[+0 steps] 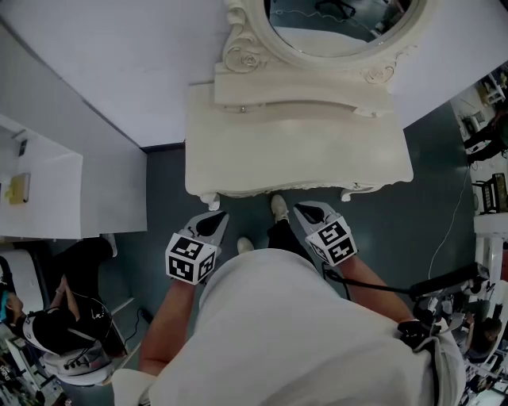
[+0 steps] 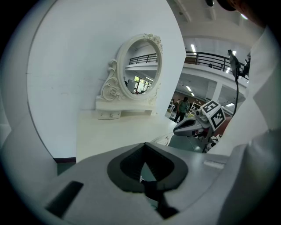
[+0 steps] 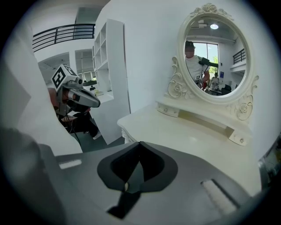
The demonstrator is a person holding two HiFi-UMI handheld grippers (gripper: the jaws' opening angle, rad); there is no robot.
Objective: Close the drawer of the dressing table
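The cream dressing table [image 1: 294,151] stands against the wall with its oval mirror [image 1: 341,24] at the back. In the head view no drawer juts out past its carved front edge [image 1: 278,190]. My left gripper [image 1: 213,220] hangs just in front of that edge near the left corner, its jaws shut and empty. My right gripper [image 1: 308,211] is level with it near the right part of the edge, jaws also together with nothing in them. In the left gripper view the table top [image 2: 118,132] lies beyond the left gripper [image 2: 145,144]. The right gripper [image 3: 140,143] also points at the table top [image 3: 184,136].
A white shelf unit [image 1: 40,190] stands to the table's left, and a seated person [image 1: 48,317] is at the lower left. A cable [image 1: 452,230] and equipment racks [image 1: 492,190] are at the right. My shoes [image 1: 278,208] are on the dark floor under the table's front.
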